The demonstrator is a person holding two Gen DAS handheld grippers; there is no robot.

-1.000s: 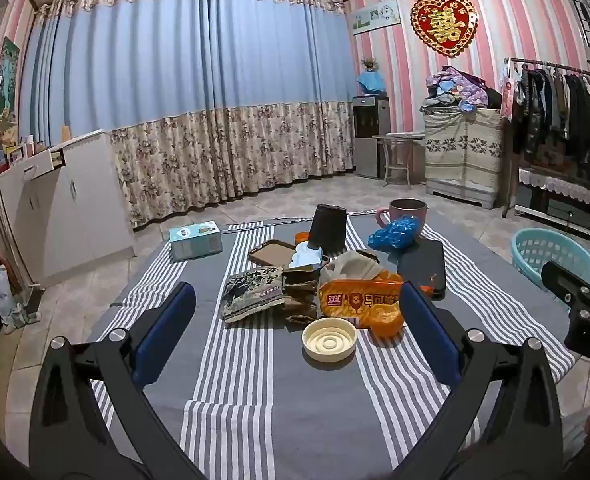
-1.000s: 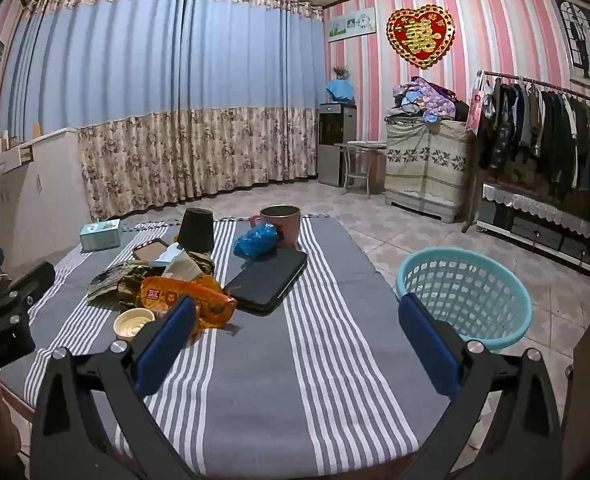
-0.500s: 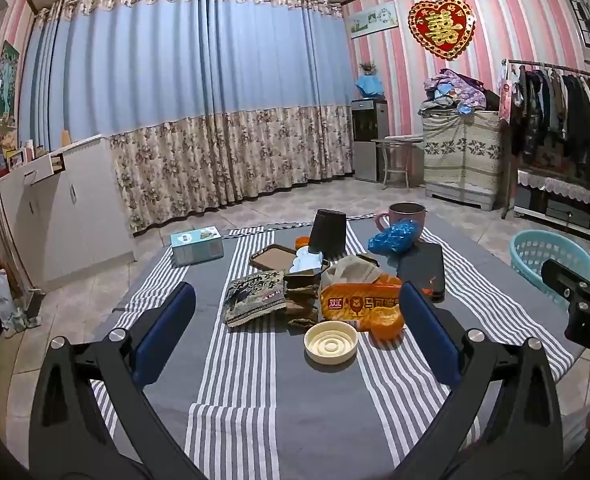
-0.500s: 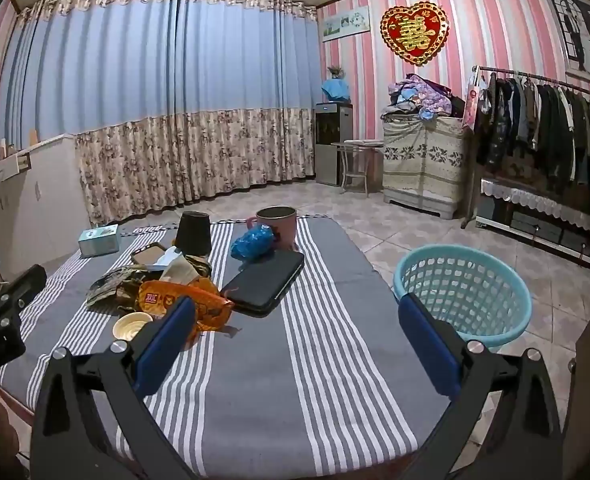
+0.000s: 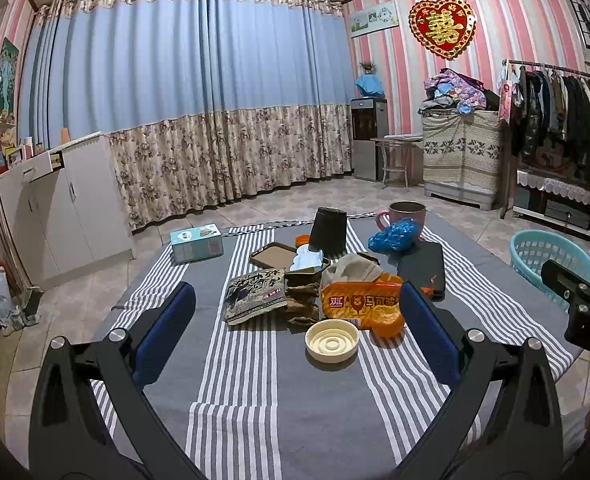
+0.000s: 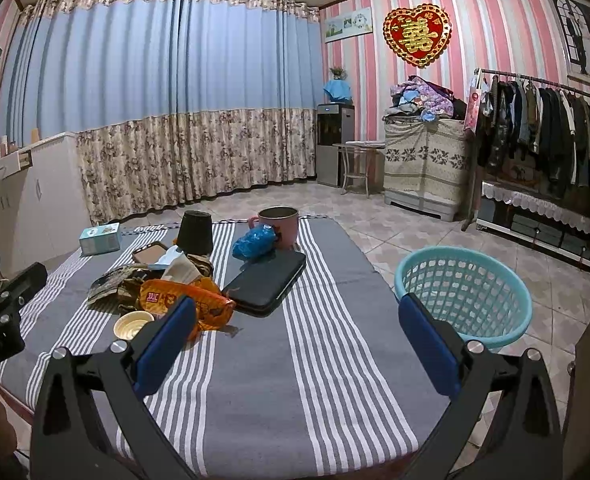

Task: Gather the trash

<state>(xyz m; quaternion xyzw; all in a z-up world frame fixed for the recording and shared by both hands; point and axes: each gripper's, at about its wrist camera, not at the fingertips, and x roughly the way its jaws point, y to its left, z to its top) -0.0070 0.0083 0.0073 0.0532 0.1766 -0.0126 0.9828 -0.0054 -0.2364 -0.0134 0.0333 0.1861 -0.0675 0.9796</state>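
Note:
Trash lies in a pile mid-table: an orange snack wrapper [image 5: 359, 304] [image 6: 187, 300], a dark printed snack bag [image 5: 257, 294], crumpled brown paper [image 5: 351, 266], a blue plastic bag [image 5: 395, 235] [image 6: 255, 241] and a cream round lid [image 5: 331, 339] [image 6: 133, 323]. A turquoise laundry basket [image 6: 463, 292] [image 5: 547, 254] stands on the floor right of the table. My left gripper [image 5: 297, 332] is open and empty, above the near table edge facing the pile. My right gripper [image 6: 297, 344] is open and empty, to the right of the pile.
A striped grey cloth [image 6: 295, 380] covers the table. On it are a black tablet case [image 6: 267, 280], pink mug [image 6: 279, 224], black cup [image 5: 329, 230], brown phone [image 5: 273, 254] and teal tissue box [image 5: 196, 242]. White cabinets [image 5: 55, 216] stand left, a clothes rack [image 6: 547, 132] right.
Both grippers have drawn back slightly and tilted up a little; the table items sit a bit lower and farther in view. Nothing was grasped.

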